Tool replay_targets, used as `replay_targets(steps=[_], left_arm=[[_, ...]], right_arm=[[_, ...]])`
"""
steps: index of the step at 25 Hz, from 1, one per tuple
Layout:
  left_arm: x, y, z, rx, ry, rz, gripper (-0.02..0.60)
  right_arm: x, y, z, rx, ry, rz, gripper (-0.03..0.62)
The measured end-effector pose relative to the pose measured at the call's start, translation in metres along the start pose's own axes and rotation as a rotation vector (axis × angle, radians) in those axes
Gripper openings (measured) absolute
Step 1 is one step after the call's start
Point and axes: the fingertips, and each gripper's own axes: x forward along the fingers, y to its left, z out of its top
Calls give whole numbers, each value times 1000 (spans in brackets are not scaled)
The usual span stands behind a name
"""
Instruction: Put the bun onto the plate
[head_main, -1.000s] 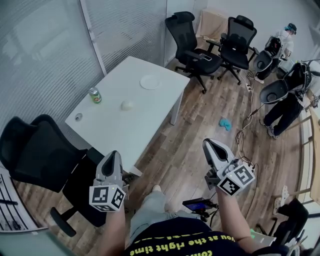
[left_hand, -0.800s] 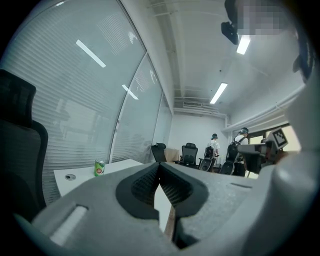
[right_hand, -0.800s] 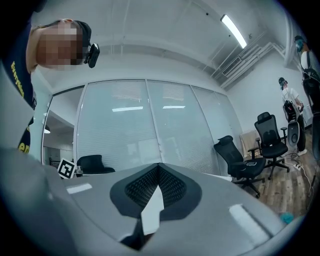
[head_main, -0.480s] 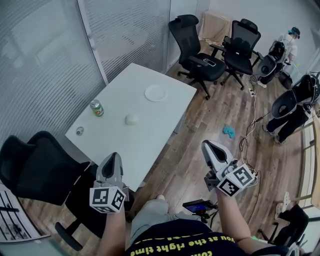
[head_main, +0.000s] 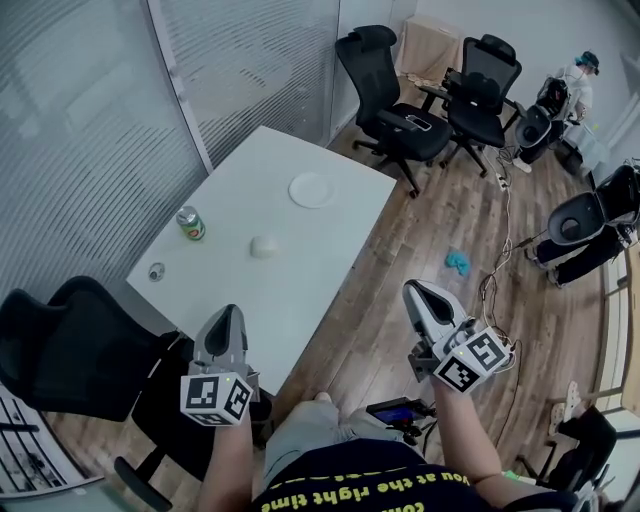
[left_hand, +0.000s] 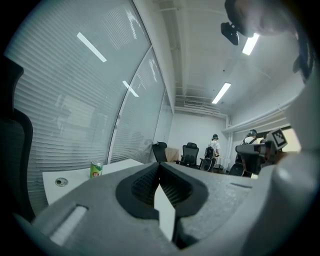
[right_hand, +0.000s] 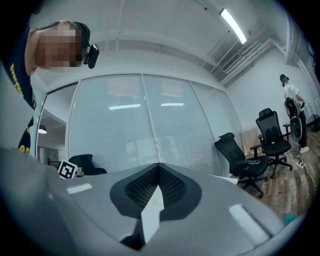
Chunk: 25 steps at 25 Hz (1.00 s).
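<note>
Bun (head_main: 264, 246) sits untouched on surface (head_main: 318, 268), empty plate (head_main: 311, 189) at its 1 o'clock, task not begun: left tongs (head_main: 227, 318) and right tongs (head_main: 417, 295) both fully closed, empty, well apart from bun, so grab and placing are left.

White rectangular tabletop (head_main: 300, 270): green drink can (head_main: 190, 223) upright near left edge, small round silver disc (head_main: 156, 271) near it by the corner. Two black mesh office chairs (head_main: 395, 95) at far end. Crumpled teal cloth (head_main: 457, 263) on wood-plank floor (head_main: 420, 230).
</note>
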Motion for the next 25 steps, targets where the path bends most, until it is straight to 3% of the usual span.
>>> replay_targets(steps=[13,25], left_arm=[[9,1,-8,-14,19,-4,1],[41,14,-8,-20,8,80,1]], right_arm=[[1,-15,-7,8,40,-10,5],[48,-46,-8,19,54,72,5]])
